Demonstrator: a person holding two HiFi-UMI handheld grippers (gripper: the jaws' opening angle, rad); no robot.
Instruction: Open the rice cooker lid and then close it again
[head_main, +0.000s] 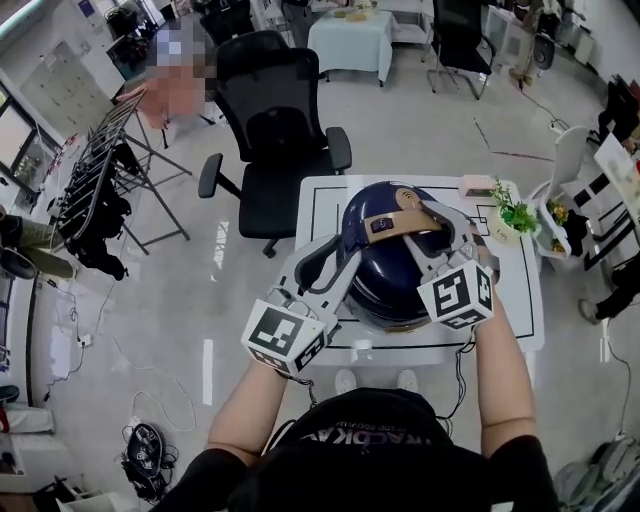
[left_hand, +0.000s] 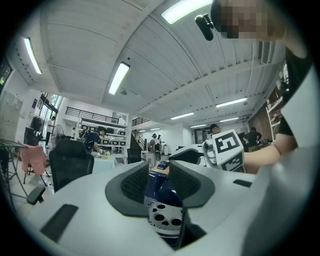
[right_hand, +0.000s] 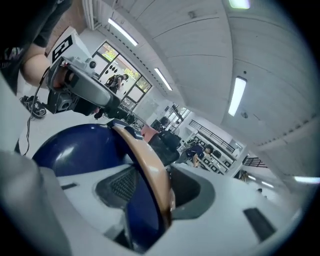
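The dark blue rice cooker (head_main: 385, 290) stands on a white table (head_main: 318, 200). Its lid (head_main: 372, 205) carries a tan band (head_main: 395, 222). My right gripper (head_main: 437, 238) is at the lid's right side. In the right gripper view my right gripper (right_hand: 150, 192) is shut on the lid's edge, with the tan band (right_hand: 145, 160) and blue shell (right_hand: 75, 147) between the pads. My left gripper (head_main: 340, 262) is at the cooker's left side. In the left gripper view my left gripper (left_hand: 159, 182) has its jaws apart around a blue edge (left_hand: 161, 186) and a white perforated part (left_hand: 165, 216).
A black office chair (head_main: 270, 120) stands behind the table. A small potted plant (head_main: 515, 215) and a pink item (head_main: 475, 185) sit at the table's far right. A drying rack (head_main: 100, 180) is off to the left, cables (head_main: 150, 450) lie on the floor.
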